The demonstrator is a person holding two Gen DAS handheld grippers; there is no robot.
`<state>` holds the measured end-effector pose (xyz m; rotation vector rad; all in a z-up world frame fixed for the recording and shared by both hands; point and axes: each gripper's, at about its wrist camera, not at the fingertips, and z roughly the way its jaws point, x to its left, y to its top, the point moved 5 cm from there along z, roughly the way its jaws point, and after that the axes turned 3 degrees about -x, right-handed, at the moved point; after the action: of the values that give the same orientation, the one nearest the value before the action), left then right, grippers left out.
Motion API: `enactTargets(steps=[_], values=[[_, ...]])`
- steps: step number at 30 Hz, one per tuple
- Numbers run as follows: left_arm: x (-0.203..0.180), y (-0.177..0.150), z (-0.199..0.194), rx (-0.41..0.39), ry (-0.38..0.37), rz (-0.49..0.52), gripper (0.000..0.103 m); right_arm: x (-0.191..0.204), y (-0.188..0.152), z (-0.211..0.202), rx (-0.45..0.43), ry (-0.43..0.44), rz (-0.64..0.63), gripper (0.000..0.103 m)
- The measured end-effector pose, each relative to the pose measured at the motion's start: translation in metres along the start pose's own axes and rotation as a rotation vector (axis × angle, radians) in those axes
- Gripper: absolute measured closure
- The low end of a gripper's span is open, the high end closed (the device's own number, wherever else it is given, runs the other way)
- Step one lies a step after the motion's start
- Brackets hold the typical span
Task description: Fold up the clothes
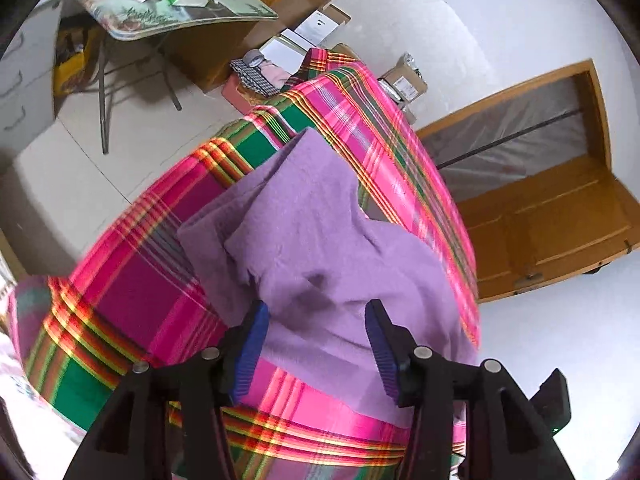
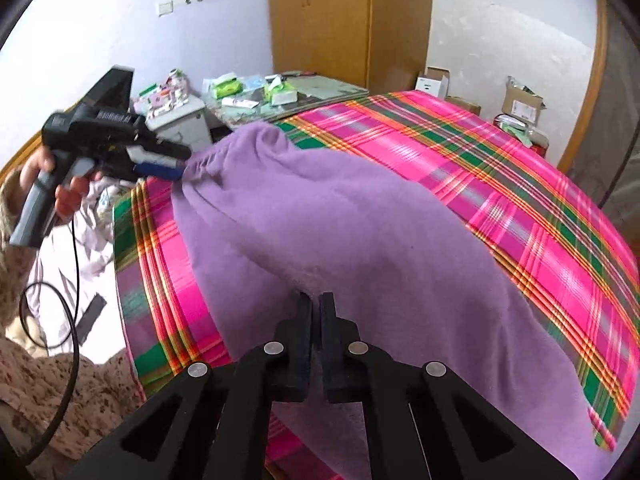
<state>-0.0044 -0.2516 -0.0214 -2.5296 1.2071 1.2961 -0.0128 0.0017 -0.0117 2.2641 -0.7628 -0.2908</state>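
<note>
A purple garment [image 2: 340, 232] lies across a bed covered by a pink and green plaid sheet [image 2: 540, 216]. My right gripper [image 2: 316, 300] is shut on a fold at the garment's near edge and holds it slightly off the sheet. In the left wrist view my left gripper [image 1: 316, 308] stands wide open. Bunched purple cloth [image 1: 320, 240] sits between its blue pads [image 1: 250, 348] without being pinched. From the right wrist view, the left gripper [image 2: 172, 166] is at the garment's far gathered end, in a person's hand [image 2: 68, 192].
A folding table [image 1: 180, 20] littered with packets stands beyond the bed, with a white nightstand [image 2: 180, 120] beside it. Cardboard boxes [image 2: 520, 108] and a wooden wardrobe [image 2: 348, 20] are behind the bed. A black cable [image 2: 72, 280] hangs by the person's patterned sleeve [image 2: 60, 392].
</note>
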Motion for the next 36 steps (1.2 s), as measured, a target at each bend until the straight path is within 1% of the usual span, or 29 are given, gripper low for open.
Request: enactTargets(steps=[2,6,10,17,21,23,26,29,32,34,36], values=[[0.0,-0.002,0.005,0.011,-0.024,-0.032,0.051,0.001,0.001,-0.003,-0.007,0.005,-0.003,0.099],[0.001,0.0,0.024,0.041,-0.042,-0.06,0.051,0.003,0.002,-0.008,-0.022,0.011,-0.005,0.099],[0.0,0.004,0.032,0.039,-0.049,-0.09,0.051,0.004,0.001,-0.014,-0.038,0.022,0.002,0.099],[-0.003,-0.004,0.023,0.049,-0.057,-0.086,0.05,-0.002,0.007,-0.016,-0.064,-0.001,0.026,0.099],[-0.003,-0.011,0.028,0.078,-0.111,-0.118,0.049,-0.006,0.01,-0.015,-0.072,-0.005,0.044,0.099],[-0.004,-0.013,0.034,0.092,-0.122,-0.118,0.049,-0.007,0.011,-0.017,-0.078,-0.002,0.051,0.099],[0.0,-0.01,0.04,0.08,-0.122,-0.167,0.049,-0.005,0.01,-0.018,-0.08,0.006,0.04,0.099],[0.004,-0.002,0.041,0.042,-0.108,-0.186,0.05,-0.002,0.007,-0.018,-0.071,0.012,0.025,0.099],[0.009,0.008,0.038,-0.005,-0.116,-0.226,0.064,0.0,0.004,-0.016,-0.053,0.02,0.012,0.099],[0.01,0.014,0.037,-0.031,-0.124,-0.244,0.083,0.001,0.003,-0.015,-0.048,0.021,0.007,0.099],[0.007,0.02,0.033,-0.055,-0.132,-0.229,0.098,0.003,0.005,-0.018,-0.056,0.017,-0.004,0.099]])
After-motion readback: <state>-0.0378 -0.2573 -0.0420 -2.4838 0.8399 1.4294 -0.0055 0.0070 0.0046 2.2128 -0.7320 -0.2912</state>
